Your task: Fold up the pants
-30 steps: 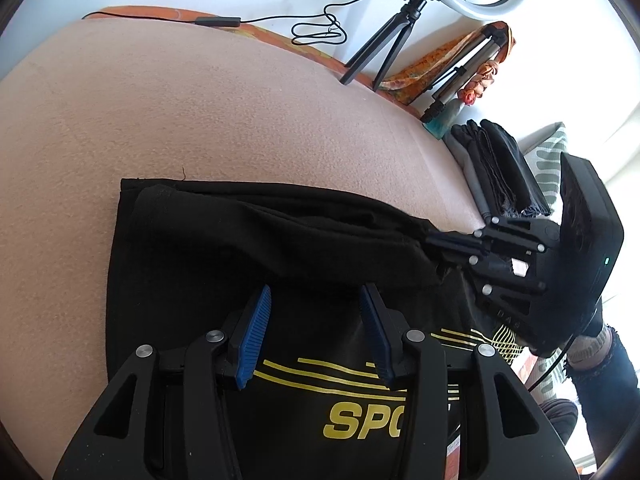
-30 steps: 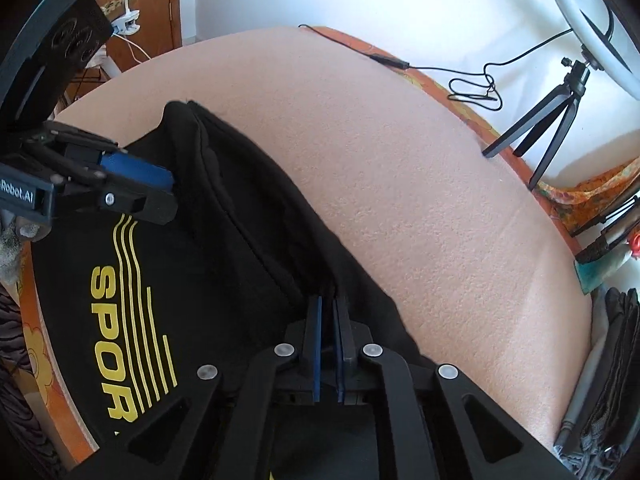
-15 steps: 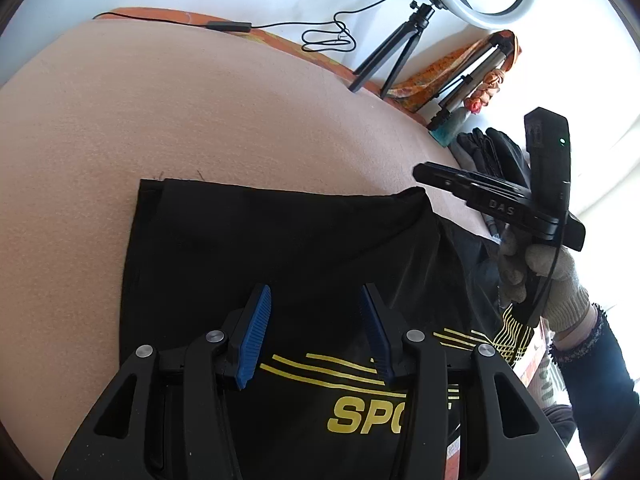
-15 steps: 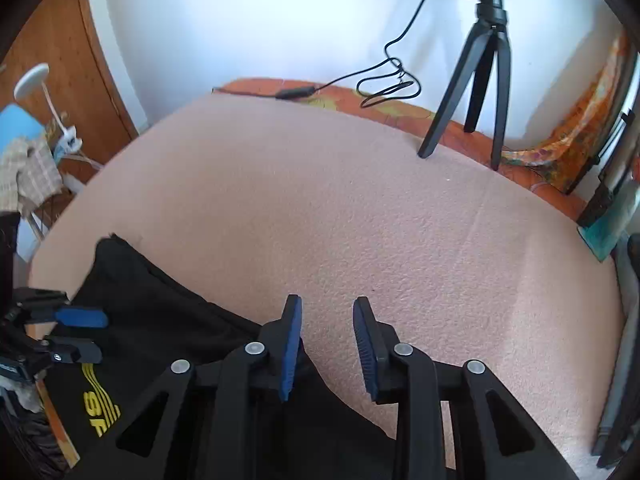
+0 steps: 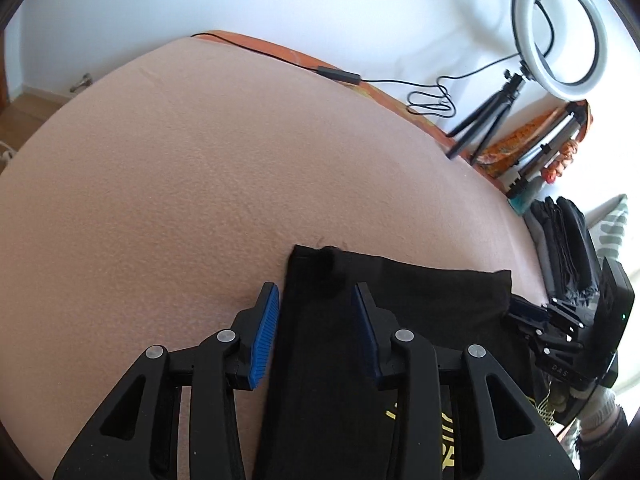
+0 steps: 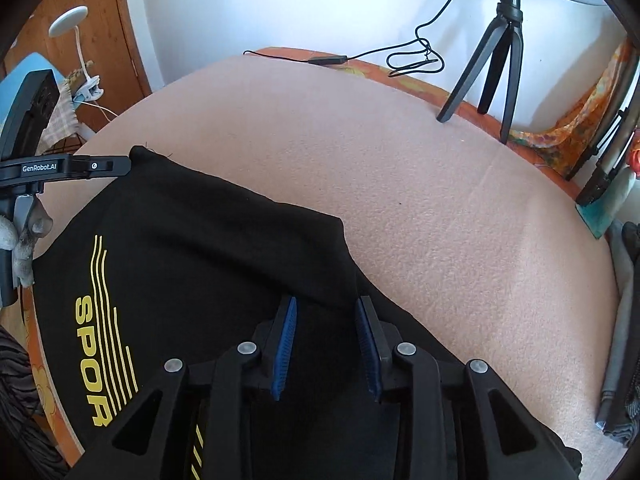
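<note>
While left tool point(image 5: 316, 300) narrowing astride pants point(image 5: 400, 312) edge — right tool point(image 6: 326, 312) apart; "SPOR" print point(image 6: 90, 360) right-view only.

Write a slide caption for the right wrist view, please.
Right gripper, jaws apart, above folded black pants on a pink blanket.

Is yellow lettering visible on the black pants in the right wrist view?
Yes, yellow letters and stripes show on the black pants at lower left.

A home bedroom: pink blanket point(image 5: 200, 184) spread over a bed; clip lamp point(image 6: 76, 36) by wooden furniture.
</note>
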`<act>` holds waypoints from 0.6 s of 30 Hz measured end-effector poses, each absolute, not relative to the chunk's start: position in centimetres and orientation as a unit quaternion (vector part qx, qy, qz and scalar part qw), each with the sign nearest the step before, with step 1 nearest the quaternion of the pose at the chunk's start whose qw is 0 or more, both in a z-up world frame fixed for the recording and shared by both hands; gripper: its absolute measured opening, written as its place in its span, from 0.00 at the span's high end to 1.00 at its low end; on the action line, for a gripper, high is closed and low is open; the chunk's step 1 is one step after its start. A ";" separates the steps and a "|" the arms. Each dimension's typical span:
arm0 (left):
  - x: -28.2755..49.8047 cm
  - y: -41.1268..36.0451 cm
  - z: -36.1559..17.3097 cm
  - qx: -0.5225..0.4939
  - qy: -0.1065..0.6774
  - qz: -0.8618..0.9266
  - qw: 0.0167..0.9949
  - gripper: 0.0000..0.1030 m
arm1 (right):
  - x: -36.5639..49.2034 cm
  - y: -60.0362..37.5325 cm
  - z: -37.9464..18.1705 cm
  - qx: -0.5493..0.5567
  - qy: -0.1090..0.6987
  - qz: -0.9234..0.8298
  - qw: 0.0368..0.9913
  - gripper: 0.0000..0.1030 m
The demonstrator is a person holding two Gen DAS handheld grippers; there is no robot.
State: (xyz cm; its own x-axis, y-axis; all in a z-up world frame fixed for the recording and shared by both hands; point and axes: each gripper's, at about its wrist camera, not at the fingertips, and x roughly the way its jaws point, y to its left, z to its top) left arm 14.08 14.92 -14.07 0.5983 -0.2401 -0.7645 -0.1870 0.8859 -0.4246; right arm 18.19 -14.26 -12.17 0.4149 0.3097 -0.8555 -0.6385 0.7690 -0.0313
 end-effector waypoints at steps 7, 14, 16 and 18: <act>13.2 16.5 -13.1 -0.289 0.421 -0.034 0.859 0.55 | 16.2 -16.4 -10.2 -0.137 0.449 0.291 0.833 0.56; 14.7 13.8 -12.7 -0.223 0.437 -0.043 0.870 0.49 | 10.8 -14.2 -8.4 -0.092 0.427 0.358 0.825 0.53; 15.6 13.8 -13.7 -0.219 0.456 -0.021 0.862 0.49 | 8.7 -12.3 -8.9 -0.097 0.427 0.384 0.813 0.53; 15.8 14.0 -13.9 -0.207 0.449 -0.003 0.869 0.50 | 7.0 -10.6 -9.8 -0.104 0.433 0.402 0.800 0.54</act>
